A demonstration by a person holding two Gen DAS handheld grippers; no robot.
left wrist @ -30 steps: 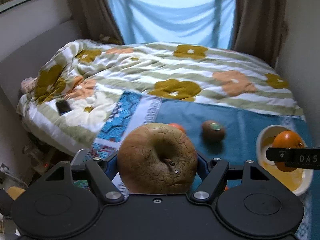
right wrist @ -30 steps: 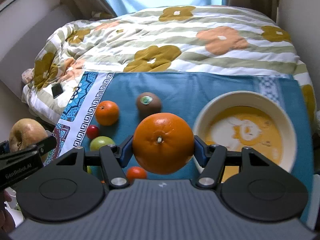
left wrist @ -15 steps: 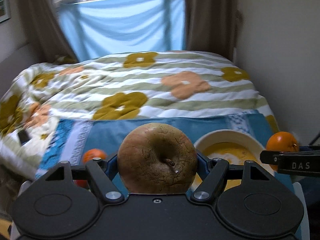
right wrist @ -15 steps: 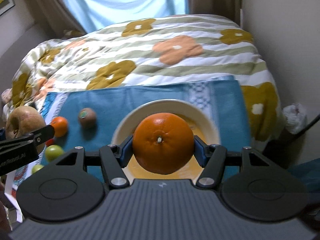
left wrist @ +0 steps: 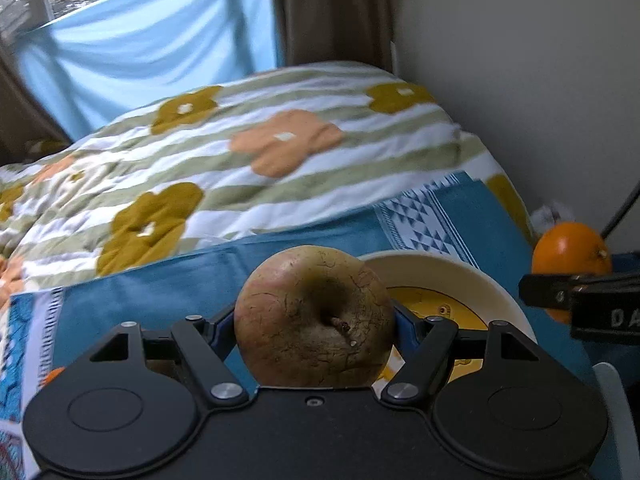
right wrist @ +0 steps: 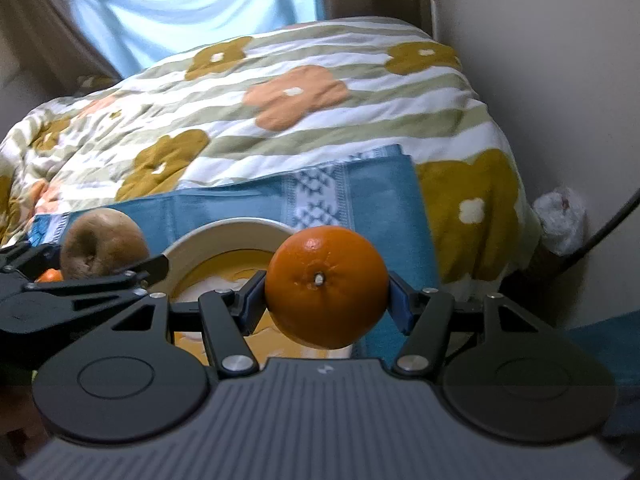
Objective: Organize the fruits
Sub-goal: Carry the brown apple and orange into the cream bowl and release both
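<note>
Two hand-held grippers above a bed, each carrying one fruit. The left gripper (left wrist: 314,322) has its jaws clamped on a brown apple (left wrist: 314,316) with cracked, russeted skin, stem end facing the camera; the blue pads press its left and right flanks. The right gripper (right wrist: 326,290) pinches an orange (right wrist: 326,288) in the same manner, stem scar toward the lens. In the left wrist view the orange appears at the far right edge, beyond a black finger of the right gripper; in the right wrist view the apple appears at the left, just beside the bowl's rim. A cream bowl (right wrist: 224,228) with a yellow printed interior rests on a blue cloth (left wrist: 192,280) with white patterned borders, spread over the near part of the bed. The apple hangs at the bowl's left edge, the orange over its right side; whether either fruit touches the bowl cannot be told. A small orange fruit (left wrist: 52,374) lies on the cloth at the far left, largely hidden by the left gripper. Beyond the cloth lies a striped floral duvet (left wrist: 280,148); a pale blue curtain (right wrist: 192,12) hangs at the far window.
</note>
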